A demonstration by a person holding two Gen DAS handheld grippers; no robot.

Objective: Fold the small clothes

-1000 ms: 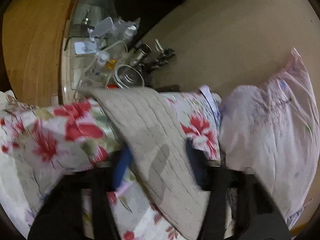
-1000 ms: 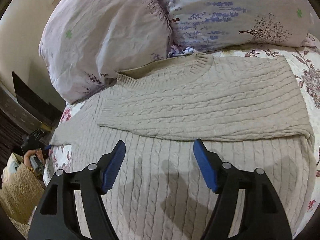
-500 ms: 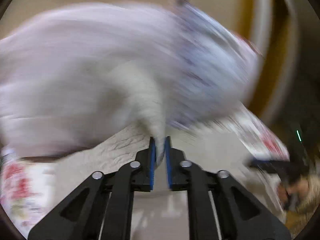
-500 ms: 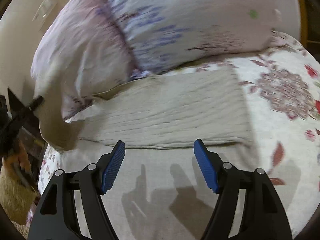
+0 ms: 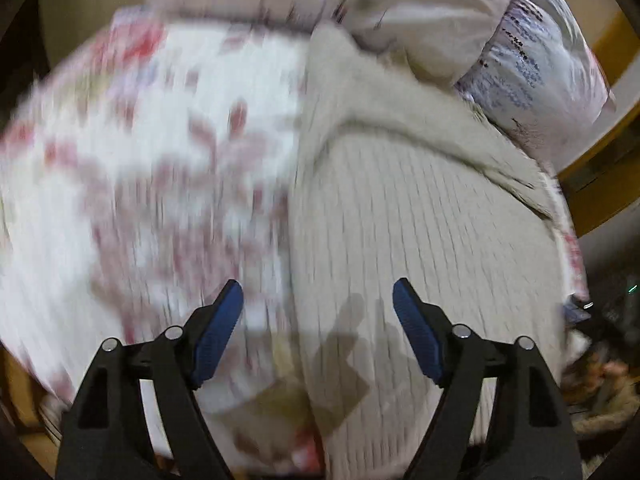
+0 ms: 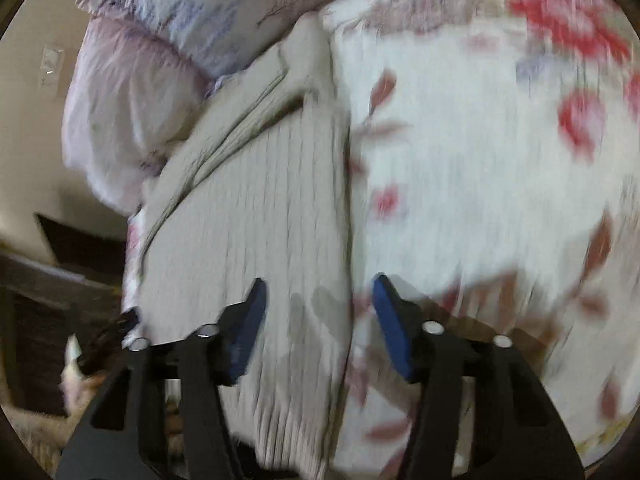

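Sweater (image 5: 420, 220) in beige knit is lying flat on the flowery bed sheet (image 5: 140, 160), with two pillows (image 6: 168, 40) sitting at its 12 o'clock end. Left gripper (image 5: 318, 320) is hanging over the sweater's edge with its blue jaws wide apart, holding nothing. Right gripper (image 6: 318, 316) is hanging over the other edge, also wide apart and holding nothing. Both pictures are blurry, and no writing is showing anywhere.

left claw (image 5: 318, 324): jaws spread wide, gripping nothing | right claw (image 6: 318, 320): jaws apart, gripping nothing
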